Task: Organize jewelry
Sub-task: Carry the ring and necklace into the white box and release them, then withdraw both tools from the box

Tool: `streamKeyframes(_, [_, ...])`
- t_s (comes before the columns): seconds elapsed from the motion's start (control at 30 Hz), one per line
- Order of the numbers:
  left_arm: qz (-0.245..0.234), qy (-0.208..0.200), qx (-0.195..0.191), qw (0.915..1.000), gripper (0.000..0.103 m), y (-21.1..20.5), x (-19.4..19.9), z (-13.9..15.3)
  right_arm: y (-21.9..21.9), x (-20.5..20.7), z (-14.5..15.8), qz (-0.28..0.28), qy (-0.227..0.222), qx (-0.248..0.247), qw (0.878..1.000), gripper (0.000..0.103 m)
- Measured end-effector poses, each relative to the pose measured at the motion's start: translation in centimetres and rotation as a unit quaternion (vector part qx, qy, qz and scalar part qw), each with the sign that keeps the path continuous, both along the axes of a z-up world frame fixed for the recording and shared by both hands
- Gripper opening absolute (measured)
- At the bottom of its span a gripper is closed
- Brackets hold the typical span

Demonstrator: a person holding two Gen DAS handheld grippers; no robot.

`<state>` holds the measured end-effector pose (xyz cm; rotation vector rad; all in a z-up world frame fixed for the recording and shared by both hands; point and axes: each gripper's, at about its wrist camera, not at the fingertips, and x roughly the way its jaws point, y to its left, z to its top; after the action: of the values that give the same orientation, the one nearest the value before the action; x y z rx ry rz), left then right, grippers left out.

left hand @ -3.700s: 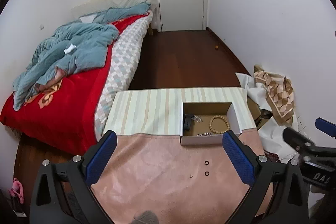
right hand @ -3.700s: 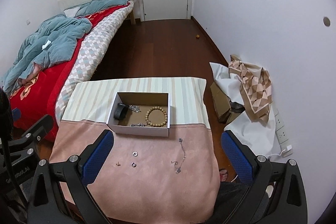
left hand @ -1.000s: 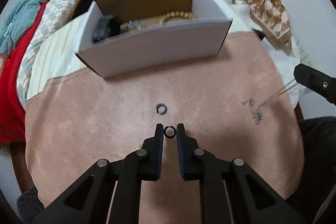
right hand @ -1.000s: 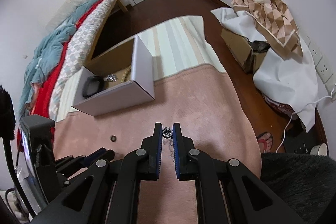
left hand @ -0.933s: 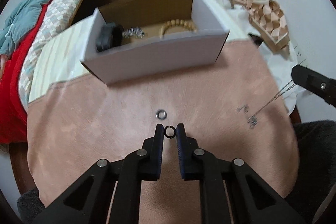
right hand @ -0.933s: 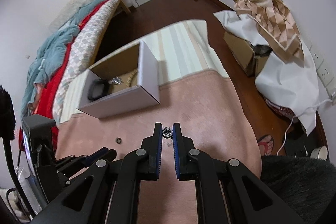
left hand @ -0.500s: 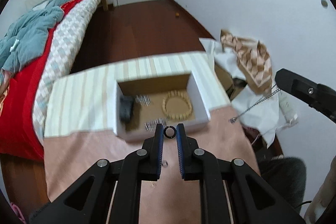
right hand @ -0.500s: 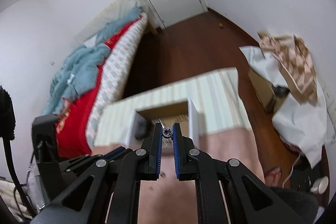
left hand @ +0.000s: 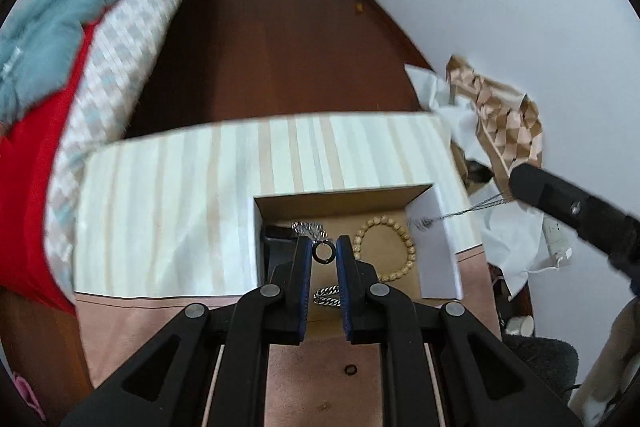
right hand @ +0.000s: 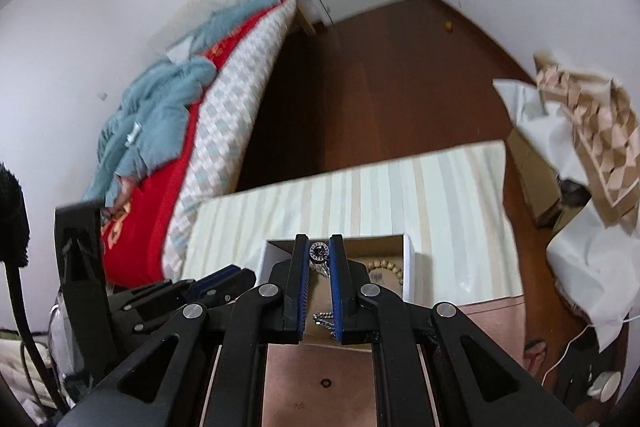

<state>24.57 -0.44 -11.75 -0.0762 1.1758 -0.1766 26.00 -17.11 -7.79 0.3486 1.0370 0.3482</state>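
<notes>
We see the surface (left hand: 168, 211) | striped cloth far half, pink cloth (left hand: 320, 379) near half | open box (left hand: 438, 251) straddling the seam | one small ring (left hand: 350, 369) and a tiny stud (left hand: 322, 406) on the pink.

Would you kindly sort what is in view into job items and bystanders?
Job: small dark ring in left gripper; silver chain in right gripper; white cardboard box; wooden bead bracelet.
Bystanders: red bedspread; patterned beige cloth.
</notes>
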Motion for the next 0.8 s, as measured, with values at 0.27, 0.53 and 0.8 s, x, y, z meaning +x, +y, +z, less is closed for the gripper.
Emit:
streamKeyframes(0.27, [-0.009,0.074,-0.029,0.9968,0.011,-0.5,3.1,-4.1,0.6,2.9,-6.2,0.008,0.072,-0.017,0.997,0.010])
streamKeyframes(0.53, [0.013,0.092,-0.025,0.9953,0.013,-0.1,4.1,-4.2,1.2,2.9,-7.6,0.021,0.105,-0.050,0.993,0.011])
streamKeyframes(0.8, [0.051,0.025,0.000,0.9984,0.063,2.7,2.7,-0.1,1.3,1.2,-5.2,0.022,0.088,-0.086,0.992,0.057])
